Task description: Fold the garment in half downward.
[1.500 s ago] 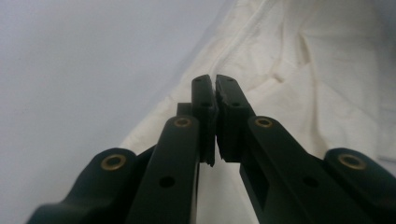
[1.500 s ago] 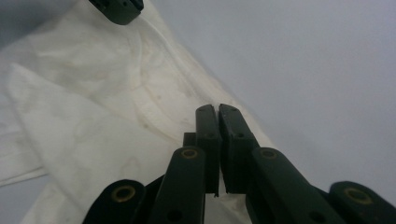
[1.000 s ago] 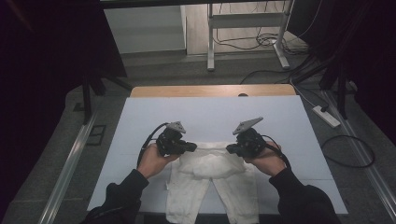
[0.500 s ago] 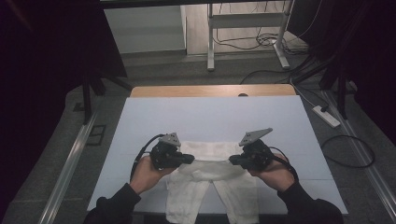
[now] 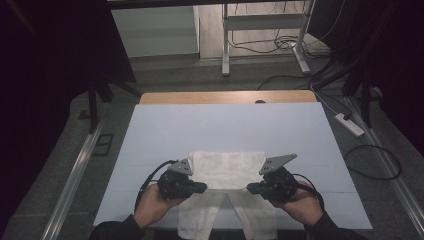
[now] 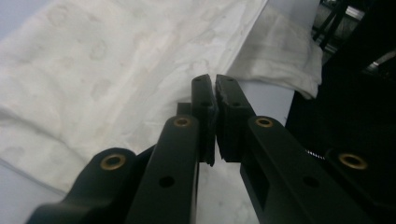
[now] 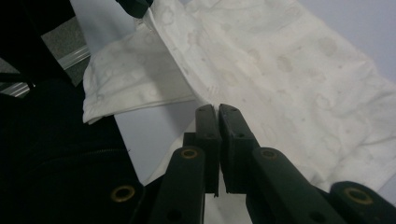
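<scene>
Trousers (image 5: 227, 172) folded nearer, white table (image 5: 225, 125), grey floor (image 5: 165, 75)

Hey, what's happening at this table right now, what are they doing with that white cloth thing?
A person is folding a pair of white trousers on a pale blue table, with a handheld tool in each hand. The left tool and the right tool are both shut on the cloth at either side. The waist part lies folded over toward the near side, and the two legs hang over the near table edge. The fold is in hand, not yet let go.
</scene>
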Tool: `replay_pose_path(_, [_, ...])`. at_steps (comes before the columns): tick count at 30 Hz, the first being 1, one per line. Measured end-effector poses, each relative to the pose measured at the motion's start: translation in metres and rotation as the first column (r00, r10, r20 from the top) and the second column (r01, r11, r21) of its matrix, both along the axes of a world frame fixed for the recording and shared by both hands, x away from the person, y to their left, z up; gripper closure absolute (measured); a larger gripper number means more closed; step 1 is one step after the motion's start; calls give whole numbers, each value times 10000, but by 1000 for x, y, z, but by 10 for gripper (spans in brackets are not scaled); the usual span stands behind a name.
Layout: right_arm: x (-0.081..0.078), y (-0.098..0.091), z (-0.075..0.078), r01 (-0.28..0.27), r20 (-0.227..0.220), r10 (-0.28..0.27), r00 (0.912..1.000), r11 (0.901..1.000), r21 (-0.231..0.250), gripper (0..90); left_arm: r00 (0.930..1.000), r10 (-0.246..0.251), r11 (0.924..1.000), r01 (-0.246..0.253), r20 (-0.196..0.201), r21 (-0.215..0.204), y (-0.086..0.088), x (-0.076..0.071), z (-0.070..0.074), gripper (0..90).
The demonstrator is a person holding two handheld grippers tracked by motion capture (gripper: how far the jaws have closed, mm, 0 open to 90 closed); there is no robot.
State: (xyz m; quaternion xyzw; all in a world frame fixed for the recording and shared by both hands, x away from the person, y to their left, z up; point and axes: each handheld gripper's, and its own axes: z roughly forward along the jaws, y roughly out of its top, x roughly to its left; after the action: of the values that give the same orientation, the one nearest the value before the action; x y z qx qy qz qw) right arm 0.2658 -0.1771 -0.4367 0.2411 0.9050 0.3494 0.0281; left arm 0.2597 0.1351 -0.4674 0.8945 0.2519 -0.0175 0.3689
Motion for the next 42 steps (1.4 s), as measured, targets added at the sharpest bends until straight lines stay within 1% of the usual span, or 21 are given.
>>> replay_pose_path(2, [-5, -1, -2, -54, -1, 54, 10000, 10000, 17, 854, 9999, -2, 9999, 3, -114, 122, -1, -5, -2, 865])
replay_pose_path(8, [-17, -2, -11, -254, -234, 249, 9994, 9995, -211, 853, 9989, -94, 9992, 111, -458, 379, -4, -16, -9, 860])
replay_pose_path(10, [-20, -2, -15, -293, -353, 284, 9990, 9993, -244, 851, 9987, -148, 9985, 173, -484, 514, -5, -19, -11, 854])
replay_pose_path(11, [-22, -3, -16, -315, -399, 303, 9987, 9991, -293, 847, 9986, -182, 9986, 206, -493, 493, -6, -21, -11, 846])
replay_pose_path(12, [-24, -3, -18, -318, -436, 303, 9986, 9989, -338, 836, 9987, -232, 9985, 255, -457, 494, -5, -23, -11, 824])
replay_pose_path(13, [-25, -4, -19, -324, -400, 309, 9987, 9988, -363, 803, 9990, -211, 9987, 229, -400, 447, -5, -24, -10, 788])
replay_pose_path(15, [-27, -5, -17, -215, -268, 208, 9994, 9994, -263, 731, 9994, -193, 9997, 198, -275, 174, -2, -25, -8, 699])
replay_pose_path(16, [-27, -6, -16, -150, -175, 147, 9997, 9997, -170, 706, 9996, -133, 9999, 134, -234, 29, 0, -26, -7, 673])
replay_pose_path(18, [-27, -9, -14, 22, -26, -22, 10000, 10000, -33, 634, 9999, 56, 9999, -58, -106, -126, 3, -24, -5, 599])
replay_pose_path(19, [-26, -10, -13, 142, 60, -141, 9999, 9999, -46, 603, 9999, 85, 9999, -86, -91, -135, 5, -23, -5, 585])
replay_pose_path(22, [-21, -12, -15, 431, 313, -425, 9986, 9989, -205, 527, 9991, 433, 9990, -433, -38, 59, 9, -17, -9, 514])
replay_pose_path(23, [-20, -13, -16, 569, 437, -555, 9975, 9979, -315, 499, 9986, 532, 9986, -532, -23, 66, 10, -16, -10, 497])
replay_pose_path(25, [-17, -15, -18, 723, 633, -693, 9956, 9963, -458, 454, 9981, 615, 9980, -614, -33, 154, 11, -12, -12, 448])
replay_pose_path(30, [-14, -17, -19, 1000, 953, -946, 9909, 9935, -539, 349, 9958, 912, 9956, -912, 33, 227, 15, -5, -15, 362])
replay_pose_path(31, [-14, -17, -19, 1025, 1066, -960, 9897, 9931, -568, 333, 9954, 953, 9951, -954, 50, 263, 16, -4, -16, 349])
replay_pose_path(34, [-12, -18, -21, 1102, 1193, -1021, 9876, 9919, -629, 293, 9937, 1117, 9934, -1118, 54, 268, 19, -2, -17, 306])
replay_pose_path(37, [-10, -19, -22, 1231, 1215, -1142, 9860, 9900, -689, 263, 9926, 1213, 9923, -1214, 55, 246, 21, 0, -18, 268])
replay_pose_path(39, [-8, -21, -23, 1319, 1263, -1210, 9846, 9878, -823, 244, 9921, 1253, 9917, -1255, 68, 267, 22, 1, -19, 251])
replay_pose_path(41, [-5, -25, -25, 1511, 1310, -1382, 9817, 9841, -939, 234, 9913, 1317, 9908, -1318, 65, 292, 24, 3, -19, 230])
replay_pose_path(42, [-4, -26, -25, 1604, 1297, -1481, 9804, 9830, -898, 230, 9908, 1351, 9903, -1353, 89, 314, 26, 4, -19, 221])
